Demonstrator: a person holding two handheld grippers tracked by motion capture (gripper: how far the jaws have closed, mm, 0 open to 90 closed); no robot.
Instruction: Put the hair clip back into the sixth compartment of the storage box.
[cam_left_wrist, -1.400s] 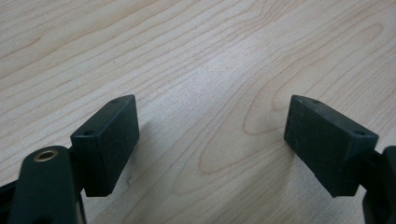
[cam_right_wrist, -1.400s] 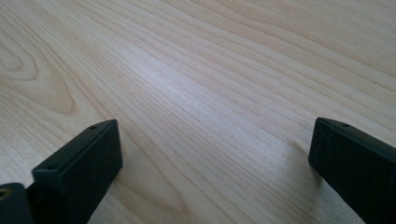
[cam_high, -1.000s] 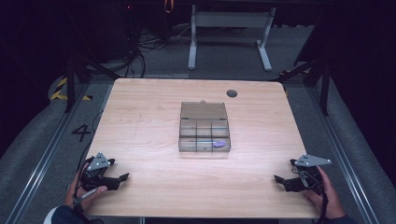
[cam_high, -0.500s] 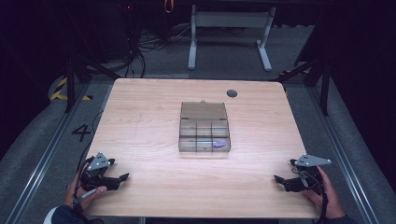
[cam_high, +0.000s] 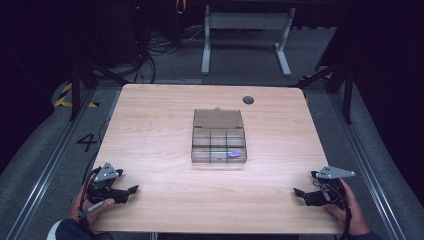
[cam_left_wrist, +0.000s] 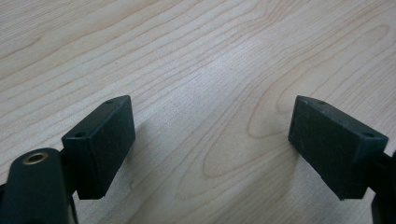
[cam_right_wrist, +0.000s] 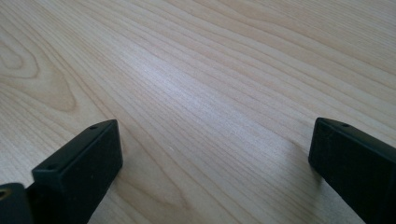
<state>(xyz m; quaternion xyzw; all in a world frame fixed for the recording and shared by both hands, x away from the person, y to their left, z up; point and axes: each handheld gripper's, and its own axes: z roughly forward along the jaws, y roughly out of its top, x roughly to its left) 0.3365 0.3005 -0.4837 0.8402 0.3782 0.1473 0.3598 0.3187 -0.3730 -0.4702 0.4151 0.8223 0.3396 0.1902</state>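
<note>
Left gripper (cam_left_wrist: 210, 140) jaws just wider, nothing between.

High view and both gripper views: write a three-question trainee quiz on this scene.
1. True or false: the left gripper holds the clear compartment box.
2. Where does the purple item lie? A) near right compartment B) far left compartment C) on the table
3. What lies between the right gripper's jaws?

Key: 1 false, it rests open near the table's near left corner. 2 A. 3 Bare wood, nothing held.
</note>
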